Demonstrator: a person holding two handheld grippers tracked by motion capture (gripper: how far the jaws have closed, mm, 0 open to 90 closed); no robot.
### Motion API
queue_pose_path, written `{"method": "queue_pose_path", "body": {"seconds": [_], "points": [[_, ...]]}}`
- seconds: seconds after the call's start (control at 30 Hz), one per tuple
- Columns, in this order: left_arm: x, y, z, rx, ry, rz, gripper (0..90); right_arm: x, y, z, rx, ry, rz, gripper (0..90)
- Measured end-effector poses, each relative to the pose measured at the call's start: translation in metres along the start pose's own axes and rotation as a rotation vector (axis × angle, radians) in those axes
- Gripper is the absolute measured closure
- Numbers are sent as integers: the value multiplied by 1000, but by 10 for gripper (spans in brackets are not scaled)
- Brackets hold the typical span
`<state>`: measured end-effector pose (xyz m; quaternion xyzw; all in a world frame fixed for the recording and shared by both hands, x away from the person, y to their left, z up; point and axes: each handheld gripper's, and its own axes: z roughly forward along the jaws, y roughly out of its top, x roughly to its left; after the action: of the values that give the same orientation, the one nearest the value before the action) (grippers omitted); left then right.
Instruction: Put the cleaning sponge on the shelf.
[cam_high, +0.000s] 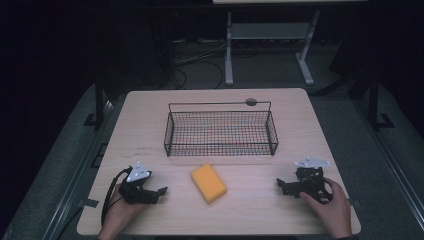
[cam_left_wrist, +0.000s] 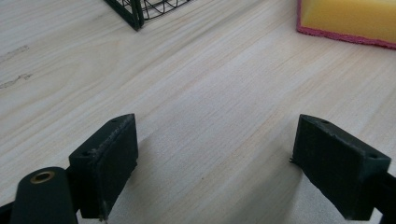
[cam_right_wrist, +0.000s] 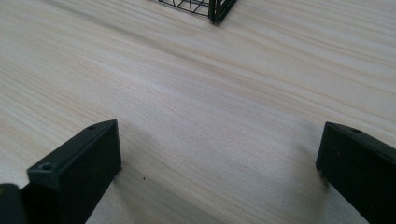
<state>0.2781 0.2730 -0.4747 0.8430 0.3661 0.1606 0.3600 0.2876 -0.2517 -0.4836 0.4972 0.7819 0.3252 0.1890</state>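
Between my grippers: sponge (cam_high: 208, 182) flat on the surface (cam_high: 150, 110), untouched; basket (cam_high: 220, 131) just beyond it
Left gripper (cam_high: 161, 192): jaws wide, holding nothing; sponge near, up and to its right
Right gripper (cam_high: 281, 185): jaws wide, nothing between them; resting near the front edge
Progress: nothing gripped or moved yet, I judge; grasp and placing both remain
Room: bare wood around the sponge; basket open on top; surface edges close behind my hands
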Motion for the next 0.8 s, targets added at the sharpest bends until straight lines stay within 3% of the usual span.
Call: {"method": "queue_pose_path", "body": {"seconds": [0.13,0.43,0.63,0.8], "points": [[0,0,0,1,3,0,152,0,0,0,0,0,0,0],[-3,8,-6,2,-16,18,332,0,0,0,0,0,0,0],[-5,14,-12,-7,-43,21,571,0,0,0,0,0,0,0],[-9,19,-16,-6,-97,40,797,0,0,0,0,0,0,0]]}}
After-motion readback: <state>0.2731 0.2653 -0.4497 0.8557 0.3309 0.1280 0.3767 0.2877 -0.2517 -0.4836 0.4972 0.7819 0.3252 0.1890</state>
